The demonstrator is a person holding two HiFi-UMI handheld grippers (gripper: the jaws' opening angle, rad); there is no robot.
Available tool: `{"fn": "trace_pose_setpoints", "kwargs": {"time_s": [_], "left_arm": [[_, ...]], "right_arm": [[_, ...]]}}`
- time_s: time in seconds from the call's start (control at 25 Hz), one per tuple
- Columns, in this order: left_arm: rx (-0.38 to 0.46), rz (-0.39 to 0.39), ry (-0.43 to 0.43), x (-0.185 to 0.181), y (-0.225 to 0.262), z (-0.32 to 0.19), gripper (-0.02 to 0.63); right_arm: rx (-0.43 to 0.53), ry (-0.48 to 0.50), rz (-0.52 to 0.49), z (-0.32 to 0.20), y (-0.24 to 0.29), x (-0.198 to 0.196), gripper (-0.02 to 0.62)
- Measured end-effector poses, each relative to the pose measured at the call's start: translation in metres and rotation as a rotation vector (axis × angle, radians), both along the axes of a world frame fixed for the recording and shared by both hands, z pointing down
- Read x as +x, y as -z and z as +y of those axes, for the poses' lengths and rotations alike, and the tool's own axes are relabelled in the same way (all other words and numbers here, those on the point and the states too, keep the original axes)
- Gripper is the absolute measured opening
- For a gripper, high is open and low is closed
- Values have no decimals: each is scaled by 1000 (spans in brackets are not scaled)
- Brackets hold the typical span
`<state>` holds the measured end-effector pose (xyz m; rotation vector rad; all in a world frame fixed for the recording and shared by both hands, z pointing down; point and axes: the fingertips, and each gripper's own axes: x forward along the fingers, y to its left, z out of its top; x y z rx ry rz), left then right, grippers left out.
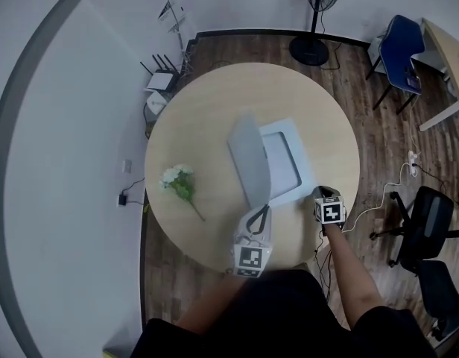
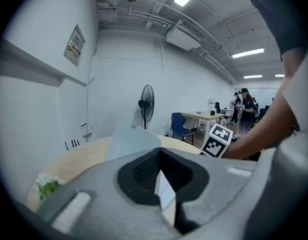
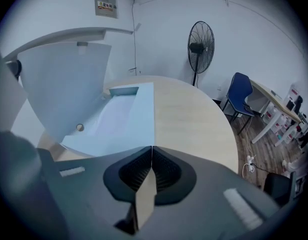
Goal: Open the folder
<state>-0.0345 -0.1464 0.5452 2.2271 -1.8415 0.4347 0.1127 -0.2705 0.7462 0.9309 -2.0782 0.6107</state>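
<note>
The folder (image 1: pixel 285 162) sits near the middle of the round bench (image 1: pixel 214 95), half open. Its pale blue lower leaf (image 3: pixel 124 119) lies flat and its grey cover (image 1: pixel 248 162) stands tilted up on the left side. The left hand-held gripper (image 1: pixel 261 211) has that cover by its near corner. In the left gripper view its jaws are fully closed with the thin sheet pinched between them, and the cover rises just beyond the tips.

Over on the right, the right hand-held gripper (image 1: pixel 319 192) sits at the lower leaf's near right corner. Its jaws are pressed together, tips at the leaf's edge, and whether they bear down on it I can't tell.

A small bunch of white flowers (image 1: pixel 177 179) lies on the bench, well left of the folder. A standing fan (image 1: pixel 319 21) and a blue chair (image 1: pixel 401 47) are on the wooden floor beyond.
</note>
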Motion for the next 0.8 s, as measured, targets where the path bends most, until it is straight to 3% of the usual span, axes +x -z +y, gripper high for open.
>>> {"fn": "trace_pose_setpoints", "kwargs": {"time_s": [0.2,0.48,0.8], "left_arm": [[24,29,54,-27,4,18,2],[28,79,156,-69,3,52,2],[-9,162,294,-125,-15,93,2]], "right_arm": [[33,53,-60,23,18,-44,3],[-22,160,-155,83,29,-115,2],[-32,282,-183,135,39,-191,2]]}}
